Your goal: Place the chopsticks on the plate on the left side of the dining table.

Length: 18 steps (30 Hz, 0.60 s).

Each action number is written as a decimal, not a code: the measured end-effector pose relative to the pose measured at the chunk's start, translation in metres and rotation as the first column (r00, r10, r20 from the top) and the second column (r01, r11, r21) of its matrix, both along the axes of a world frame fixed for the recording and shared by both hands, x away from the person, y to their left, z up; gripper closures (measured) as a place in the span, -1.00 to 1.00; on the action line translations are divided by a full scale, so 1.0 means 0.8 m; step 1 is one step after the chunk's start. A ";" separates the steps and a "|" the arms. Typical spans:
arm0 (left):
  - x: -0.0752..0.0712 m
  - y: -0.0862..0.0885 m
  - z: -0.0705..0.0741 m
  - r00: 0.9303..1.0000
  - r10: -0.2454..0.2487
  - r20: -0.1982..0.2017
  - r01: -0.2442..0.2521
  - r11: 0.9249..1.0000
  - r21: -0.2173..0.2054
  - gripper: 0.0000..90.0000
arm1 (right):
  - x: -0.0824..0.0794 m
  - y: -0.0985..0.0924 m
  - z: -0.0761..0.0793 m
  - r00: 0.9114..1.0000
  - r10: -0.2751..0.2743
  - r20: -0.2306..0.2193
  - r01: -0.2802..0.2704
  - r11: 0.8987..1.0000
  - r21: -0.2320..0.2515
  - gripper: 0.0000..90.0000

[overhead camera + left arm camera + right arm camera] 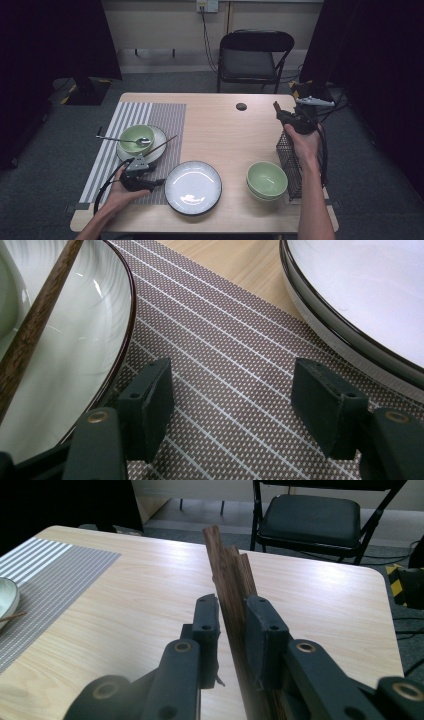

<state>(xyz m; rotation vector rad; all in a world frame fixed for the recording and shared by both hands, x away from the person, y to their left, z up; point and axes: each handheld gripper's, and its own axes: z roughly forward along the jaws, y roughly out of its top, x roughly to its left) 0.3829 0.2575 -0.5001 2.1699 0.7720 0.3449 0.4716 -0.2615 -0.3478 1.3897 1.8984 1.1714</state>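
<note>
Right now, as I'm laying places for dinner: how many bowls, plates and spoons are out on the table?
Green bowls: 3, one on the mat, seemingly two stacked at the right
Plates: 2, one under the left bowl, one in the middle
Spoon: 1
Total: 6

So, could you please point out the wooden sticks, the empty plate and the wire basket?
Wooden sticks [231,575], right gripper view: upper part, above the jaws.
Empty plate [193,187], high view: its bare white centre.
Wire basket [289,161], high view: its mesh side wall.
</note>
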 end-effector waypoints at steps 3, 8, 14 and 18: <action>0.000 0.000 0.000 1.000 0.000 -0.001 0.000 1.000 0.000 -0.26 | 0.001 0.001 -0.002 1.000 -0.005 -0.009 0.005 1.000 -0.014 0.72; 0.000 0.000 0.000 1.000 0.000 -0.001 0.000 1.000 -0.001 -0.26 | 0.000 0.001 -0.001 1.000 0.000 -0.008 0.000 1.000 -0.027 0.76; 0.000 0.000 0.000 1.000 0.000 -0.001 0.000 1.000 -0.001 -0.26 | -0.005 0.002 0.003 1.000 0.007 0.006 -0.006 0.999 -0.036 0.78; 0.000 0.000 0.000 1.000 0.000 -0.001 0.000 1.000 0.000 -0.26 | -0.008 0.001 0.009 0.999 0.012 0.030 -0.012 1.000 -0.015 0.80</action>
